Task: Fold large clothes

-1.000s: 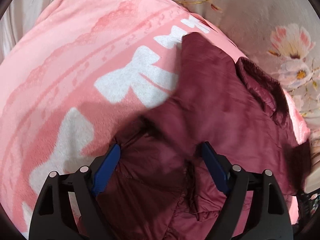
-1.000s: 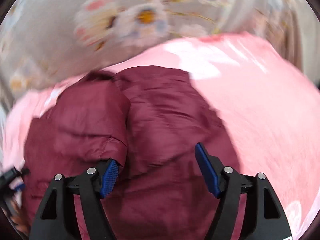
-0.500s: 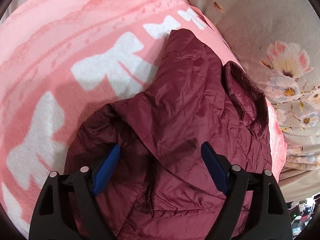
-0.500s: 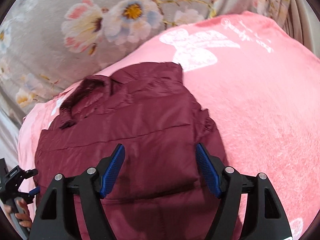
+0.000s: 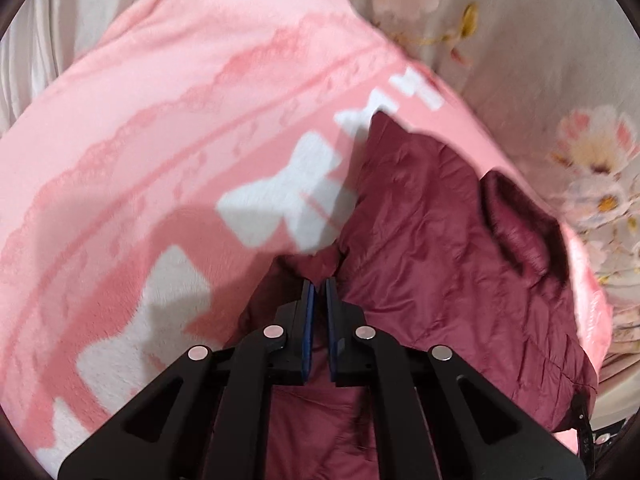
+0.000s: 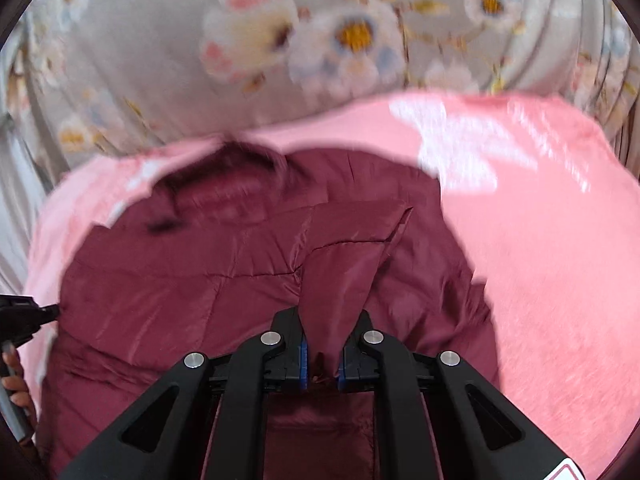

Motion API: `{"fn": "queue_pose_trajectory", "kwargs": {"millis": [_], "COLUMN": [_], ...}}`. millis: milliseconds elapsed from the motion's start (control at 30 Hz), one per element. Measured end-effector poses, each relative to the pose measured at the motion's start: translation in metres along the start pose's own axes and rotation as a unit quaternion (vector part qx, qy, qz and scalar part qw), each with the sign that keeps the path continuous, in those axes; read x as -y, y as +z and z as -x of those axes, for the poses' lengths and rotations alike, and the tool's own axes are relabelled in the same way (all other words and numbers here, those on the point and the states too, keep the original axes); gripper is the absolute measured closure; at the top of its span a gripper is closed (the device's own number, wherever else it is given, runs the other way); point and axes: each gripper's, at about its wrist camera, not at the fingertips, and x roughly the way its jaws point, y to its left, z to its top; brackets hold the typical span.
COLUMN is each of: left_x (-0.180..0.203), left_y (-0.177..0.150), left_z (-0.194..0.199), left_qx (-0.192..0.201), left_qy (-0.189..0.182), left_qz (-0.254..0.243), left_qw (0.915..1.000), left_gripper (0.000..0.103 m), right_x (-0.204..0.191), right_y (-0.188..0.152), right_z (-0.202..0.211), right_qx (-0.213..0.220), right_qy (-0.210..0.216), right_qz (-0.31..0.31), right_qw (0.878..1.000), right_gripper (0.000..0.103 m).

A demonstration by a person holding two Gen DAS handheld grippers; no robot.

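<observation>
A maroon quilted jacket [image 5: 432,248] lies on a pink blanket [image 5: 160,120], its dark collar [image 5: 520,216] toward the flowered sheet. My left gripper [image 5: 319,284] is shut on a bunched fold at the jacket's edge beside the white bow print. In the right wrist view the jacket [image 6: 180,288] fills the lower middle. My right gripper [image 6: 326,320] is closing, and a raised fold of maroon fabric is pinched between its blue pads [image 6: 303,356]. The other gripper [image 6: 24,316] and a hand [image 6: 14,392] show at that view's left edge.
The pink blanket [image 6: 540,260] with white bow prints spreads to the right of the jacket. A grey sheet with flowers [image 6: 240,60] lies behind it, and the same sheet [image 5: 540,60] is at the upper right in the left wrist view.
Both grippers went from wide open over the jacket to closed on its fabric. A fold now stands up between the right jaws. Both views are blurred by motion.
</observation>
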Motion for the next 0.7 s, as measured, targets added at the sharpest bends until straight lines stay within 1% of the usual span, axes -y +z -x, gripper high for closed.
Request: {"fn": "queue_pose_trajectory", "kwargs": {"millis": [67,100,167,200,267,400,467,700], "left_x": [-0.003,-0.002,0.002,0.007,0.012,0.025,0.03,0.034], "left_y": [-0.006,-0.009,-0.014,-0.017,-0.022,-0.036,-0.04,-0.042], "left_z": [-0.013,-0.018,-0.018,-0.019,-0.02,-0.023,-0.024,-0.025], "left_qx": [-0.01,-0.007,0.007,0.016,0.03,0.064,0.074,0.081], "left_qy": [0.01,0.014,0.029,0.044,0.062,0.108,0.123,0.135], "left_qz": [-0.009,-0.018,-0.039,-0.058,-0.08,-0.127,-0.142,-0.152], "left_qw": [0.9999,0.9997,0.9988,0.9972,0.9944,0.9839,0.9794,0.9757], "left_gripper": [0.098,0.098,0.098,0.098,0.098,0.098,0.098,0.099], "right_x": [0.004,0.005,0.006,0.005,0.004,0.002,-0.002,-0.009], "right_y": [-0.009,-0.012,-0.015,-0.016,-0.017,-0.017,-0.018,-0.019], "right_z": [-0.012,-0.016,-0.018,-0.019,-0.023,-0.027,-0.027,-0.028], "right_qx": [-0.017,-0.022,-0.024,-0.025,-0.029,-0.033,-0.032,-0.028], "right_qy": [-0.004,-0.004,-0.009,-0.013,-0.018,-0.027,-0.037,-0.06], "right_qz": [-0.004,-0.004,0.0,0.004,0.007,0.013,0.023,0.044], "right_qw": [1.0,1.0,1.0,1.0,0.999,0.999,0.999,0.997], "right_gripper": [0.095,0.095,0.095,0.094,0.094,0.094,0.094,0.094]}}
